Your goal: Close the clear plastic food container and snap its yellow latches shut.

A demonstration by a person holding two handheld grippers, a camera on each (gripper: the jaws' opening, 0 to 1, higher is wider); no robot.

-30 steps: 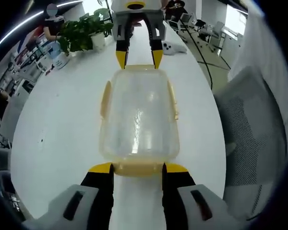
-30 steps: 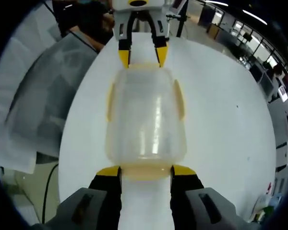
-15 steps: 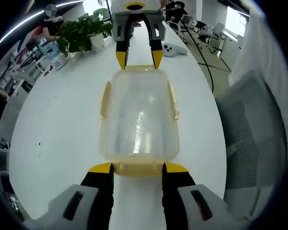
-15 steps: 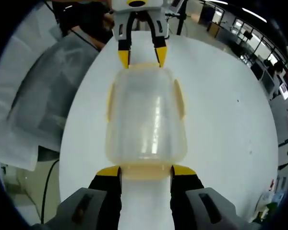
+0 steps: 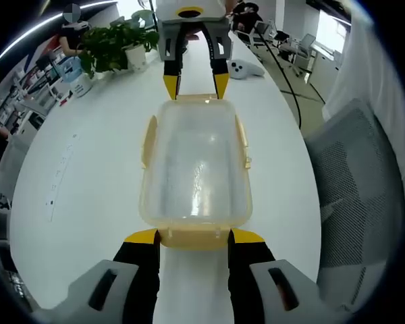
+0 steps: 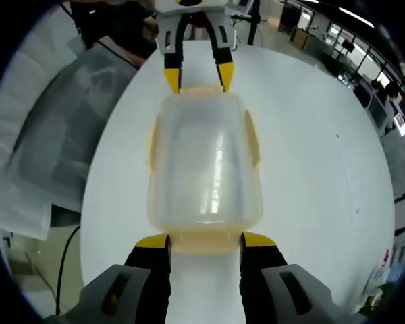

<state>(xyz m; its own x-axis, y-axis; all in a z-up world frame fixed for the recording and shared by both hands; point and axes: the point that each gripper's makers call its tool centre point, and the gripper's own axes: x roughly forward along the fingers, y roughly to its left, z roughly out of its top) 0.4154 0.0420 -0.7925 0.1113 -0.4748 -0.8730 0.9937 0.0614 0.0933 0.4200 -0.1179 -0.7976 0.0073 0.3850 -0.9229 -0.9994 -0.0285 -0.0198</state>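
Observation:
A clear plastic food container (image 5: 196, 169) with its lid on rests on the white table (image 5: 81, 182). Yellow latches lie along its long sides (image 5: 148, 138) (image 5: 241, 138). My left gripper (image 5: 194, 236) is open, its yellow-tipped jaws straddling the near end latch (image 5: 194, 240). My right gripper (image 5: 196, 84) faces it from the far end, open around the opposite latch. In the right gripper view the container (image 6: 204, 169) lies lengthwise, my right gripper (image 6: 205, 241) straddles its near end latch (image 6: 204, 244), and my left gripper (image 6: 197, 75) sits at the far end.
A potted plant (image 5: 115, 44) and a white controller (image 5: 243, 67) sit further back on the table. A cable (image 5: 287, 88) runs along its right edge. A grey mesh chair (image 5: 364, 175) stands beside the table, seen as the chair (image 6: 61, 135) in the right gripper view.
Both views have drifted slightly over the table. The container and both grippers keep the same places relative to each other.

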